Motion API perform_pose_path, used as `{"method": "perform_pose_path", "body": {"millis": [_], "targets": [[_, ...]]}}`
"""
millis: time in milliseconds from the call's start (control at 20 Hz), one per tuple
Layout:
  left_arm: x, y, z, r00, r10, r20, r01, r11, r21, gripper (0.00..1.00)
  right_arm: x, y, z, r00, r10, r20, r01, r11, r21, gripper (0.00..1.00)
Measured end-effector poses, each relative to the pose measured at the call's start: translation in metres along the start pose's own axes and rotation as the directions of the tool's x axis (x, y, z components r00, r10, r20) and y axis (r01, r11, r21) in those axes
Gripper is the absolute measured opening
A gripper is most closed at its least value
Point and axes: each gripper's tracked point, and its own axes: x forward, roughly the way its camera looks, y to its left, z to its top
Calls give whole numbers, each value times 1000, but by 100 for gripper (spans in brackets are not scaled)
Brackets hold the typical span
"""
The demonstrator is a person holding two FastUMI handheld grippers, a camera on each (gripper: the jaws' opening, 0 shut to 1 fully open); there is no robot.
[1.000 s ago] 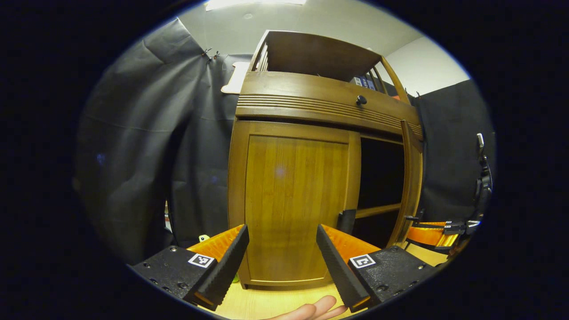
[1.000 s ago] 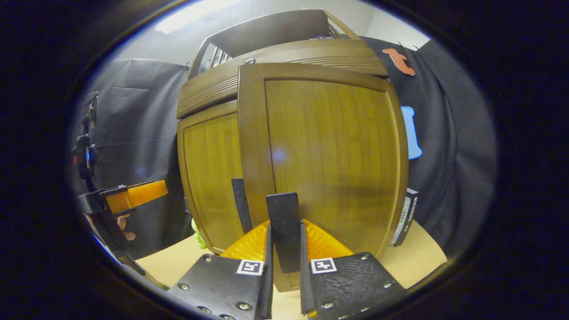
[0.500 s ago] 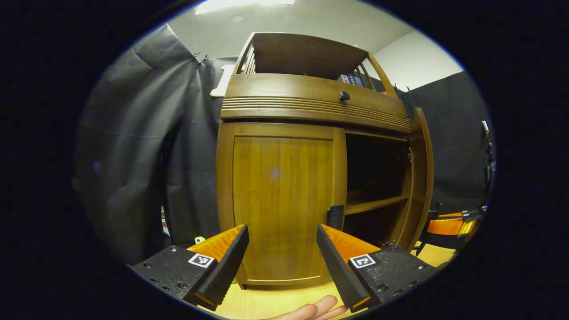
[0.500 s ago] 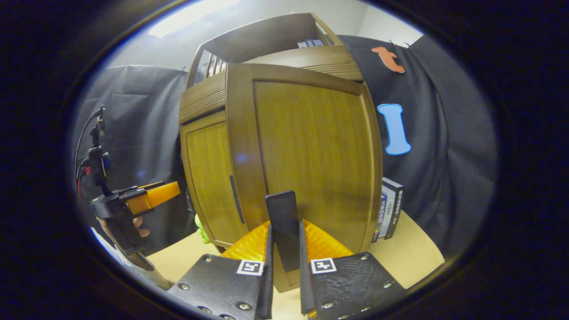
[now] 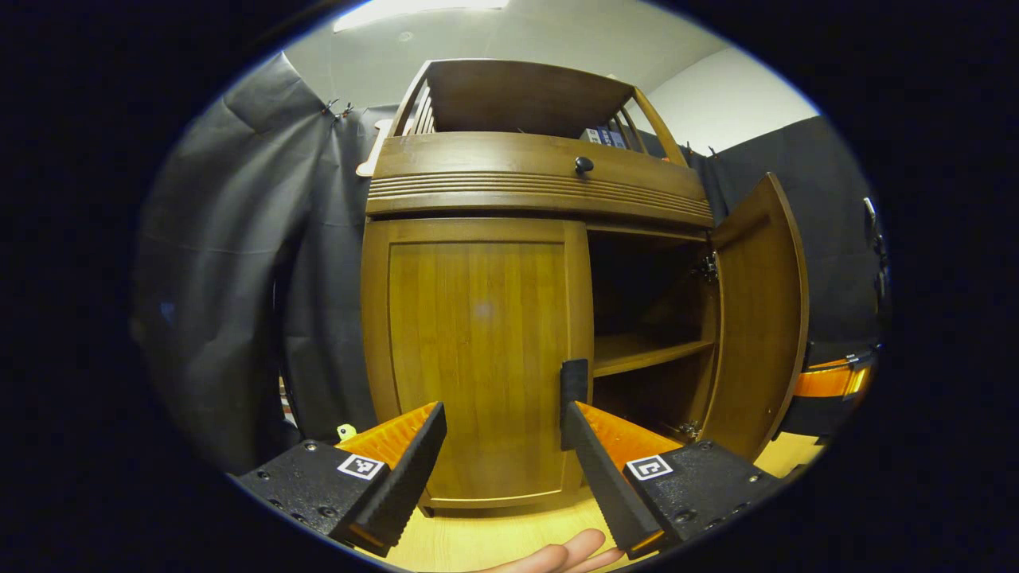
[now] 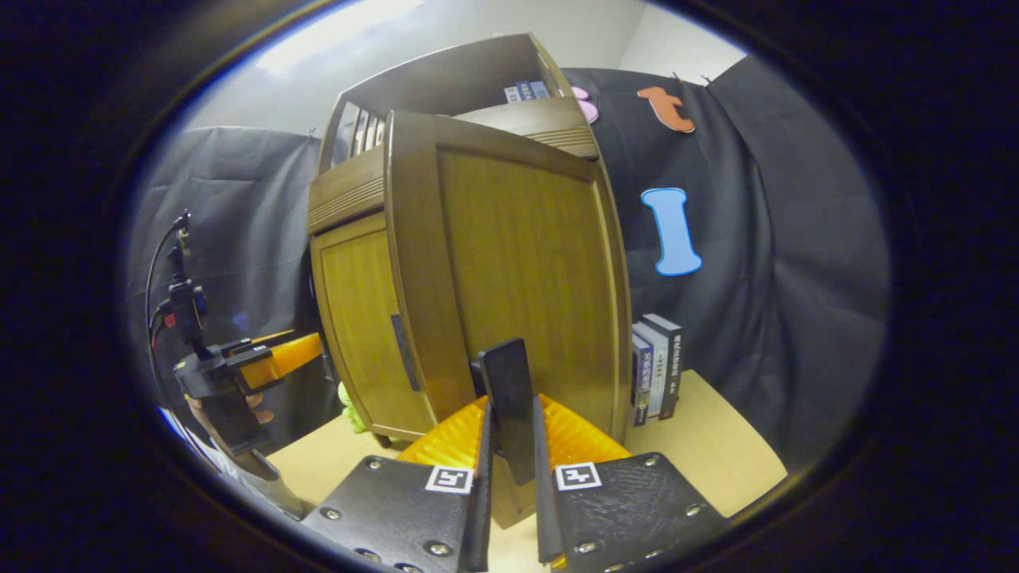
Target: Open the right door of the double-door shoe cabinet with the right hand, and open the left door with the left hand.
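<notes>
Right gripper (image 6: 509, 477) clamped tight on the black handle (image 6: 506, 406) of the right door (image 6: 525, 263), swung well out from the cabinet (image 5: 533, 171). Left gripper (image 5: 501, 465) spread wide, gripping nothing, facing the closed left door (image 5: 474, 358).

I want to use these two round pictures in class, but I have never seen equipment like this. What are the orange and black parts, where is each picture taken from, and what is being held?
A person holds one two-finger tool in each hand; a camera rides on each. In the left gripper view, the left tool is open, facing the cabinet's closed left door and its black handle. In the right gripper view, the right tool is shut on the black handle of the right door, which stands swung open. The cabinet stands on a light wooden surface, with books beside it. The left tool also appears farther off there.
</notes>
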Motion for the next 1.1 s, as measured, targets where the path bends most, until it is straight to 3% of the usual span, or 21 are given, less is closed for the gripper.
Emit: {"method": "perform_pose_path", "body": {"millis": [50,100,250,300,550,700,800,850,950,1050,1100], "targets": [[0,-2,0,1000,-3,0,3,1000,2,95,-2,-3,0,1000,-9,5,9,1000,-6,23],[-1,-4,-1,1000,-6,1,6,1000,5,91,-4,-5,0,1000,-16,10,16,1000,-11,23],[-1,-8,-3,1000,-15,-3,15,1000,13,91,-7,-10,2,999,-35,16,35,999,-18,23],[-1,-8,-3,1000,-16,-5,16,1000,17,95,-9,-13,3,999,-46,17,47,999,-26,23],[1,-7,-5,1000,-9,-10,9,1000,19,93,-16,-30,6,995,-97,29,97,995,-28,27],[2,-5,-4,1000,-2,-10,2,1000,17,96,-22,-60,11,978,-203,54,204,978,-30,27],[4,-4,-6,1000,6,-15,-6,1000,18,93,-41,-82,25,945,-317,86,323,944,-72,43],[5,-5,-8,1000,6,-20,-6,1000,16,96,-36,-97,24,929,-355,108,365,925,-107,51],[9,-5,-12,999,5,-35,-5,1000,9,96,-54,-108,26,892,-428,144,448,881,-153,58],[14,-8,-15,999,1,-42,-2,1000,-5,96,-66,-115,26,880,-451,149,472,864,-173,78],[19,-12,-17,999,-6,-42,6,1000,-16,93,-72,-119,26,871,-467,155,489,855,-172,81]]}}
